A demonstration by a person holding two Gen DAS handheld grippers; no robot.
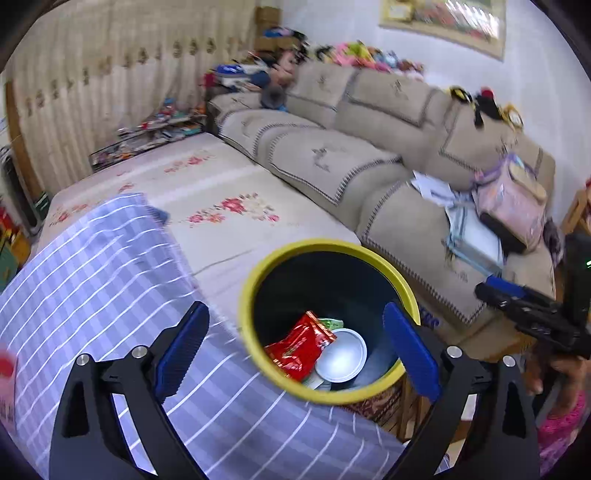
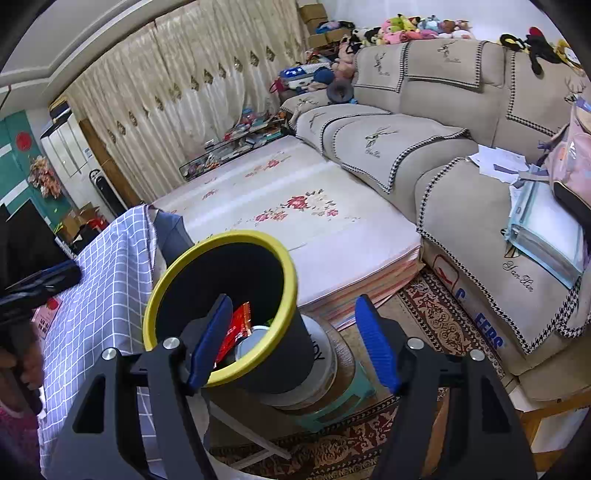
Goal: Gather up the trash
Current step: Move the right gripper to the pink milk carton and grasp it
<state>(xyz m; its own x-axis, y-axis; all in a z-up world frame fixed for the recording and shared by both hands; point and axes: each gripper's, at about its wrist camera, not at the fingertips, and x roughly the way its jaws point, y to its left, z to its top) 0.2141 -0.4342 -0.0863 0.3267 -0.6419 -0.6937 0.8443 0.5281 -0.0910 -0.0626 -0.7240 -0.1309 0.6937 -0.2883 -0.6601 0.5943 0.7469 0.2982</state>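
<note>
A cluttered living room: a beige sofa (image 2: 424, 147) runs along the wall, with soft toys (image 2: 417, 26) lined up on its back, papers (image 1: 439, 192) and a pink bag (image 1: 513, 199) on its seat, and pleated curtains (image 2: 177, 88) behind. In front of the sofa lies a pale floral mat (image 2: 295, 206), and beside it a table draped in a blue checked cloth (image 1: 110, 280).

The bin (image 1: 332, 258) — black with a yellow rim — stands just off the cloth's edge, between table and sofa. In the right wrist view it sits on a white bucket (image 2: 321, 362), which rests on a green stool (image 2: 343, 398) over a patterned red rug (image 2: 436, 314). Inside the bin lie a red wrapper (image 1: 299, 347), a white round lid or dish (image 1: 343, 354) and a scrap of green packaging (image 1: 332, 324).

The left gripper (image 1: 295, 354) hangs above the bin's mouth, its blue pads spread wide apart with nothing between them — released. One pad is over the cloth, the other over the bin's far rim. The picture is blurred at the cloth's edge.

The right gripper (image 2: 295, 343) points down at the bin from the other side, jaws partly apart and empty; its left pad overlaps the rim in the picture, though whether it touches I cannot tell. Each gripper shows at the edge of the other's view, held by a hand (image 1: 550, 373) with a pink sleeve (image 1: 561, 428) below it.
</note>
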